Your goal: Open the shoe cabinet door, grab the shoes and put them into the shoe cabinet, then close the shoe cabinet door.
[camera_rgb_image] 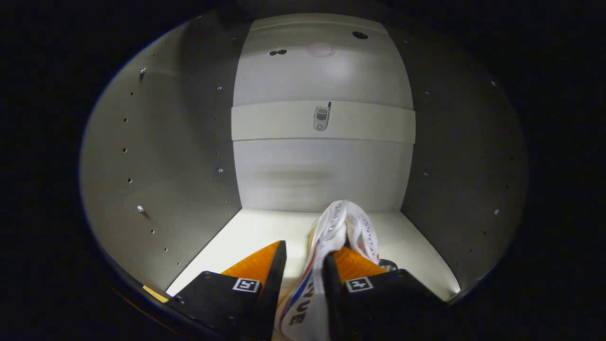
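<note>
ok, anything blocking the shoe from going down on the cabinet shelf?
Nothing visible. The gripper holds the shoe between its fingers, already inside the cabinet. The pale shelf ahead shows bare up to the back panel.

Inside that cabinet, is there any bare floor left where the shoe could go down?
Yes. The cabinet floor lies bare between the left side wall and the shoe, back to the rear wall. It is crowded only at the gripper, whose fingers hold the shoe between them; a narrower strip runs along the right side wall.
</note>
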The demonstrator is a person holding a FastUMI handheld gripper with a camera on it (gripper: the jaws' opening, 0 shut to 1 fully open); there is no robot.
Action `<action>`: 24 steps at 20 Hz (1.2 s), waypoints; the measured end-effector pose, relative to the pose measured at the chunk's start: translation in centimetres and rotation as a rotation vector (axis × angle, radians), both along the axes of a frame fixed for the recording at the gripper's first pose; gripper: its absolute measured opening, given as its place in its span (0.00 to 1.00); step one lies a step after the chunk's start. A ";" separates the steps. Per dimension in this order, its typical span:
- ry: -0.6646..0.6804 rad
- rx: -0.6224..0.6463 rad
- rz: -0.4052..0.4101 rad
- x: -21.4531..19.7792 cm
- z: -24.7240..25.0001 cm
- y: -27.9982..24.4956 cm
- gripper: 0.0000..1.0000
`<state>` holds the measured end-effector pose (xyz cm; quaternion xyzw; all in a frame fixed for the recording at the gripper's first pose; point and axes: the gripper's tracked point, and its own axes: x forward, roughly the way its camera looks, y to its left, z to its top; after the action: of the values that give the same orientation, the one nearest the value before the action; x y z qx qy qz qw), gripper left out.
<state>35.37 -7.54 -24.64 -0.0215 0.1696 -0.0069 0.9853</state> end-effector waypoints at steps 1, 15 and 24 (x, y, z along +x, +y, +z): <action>0.004 0.007 -0.002 -0.2 0.0 0.0 0.57; -0.062 0.032 -0.019 -5.0 4.4 0.4 0.64; -0.142 0.087 -0.028 -15.2 12.8 1.6 0.68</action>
<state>20.19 -5.90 -11.82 0.0245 0.0998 -0.0150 0.9946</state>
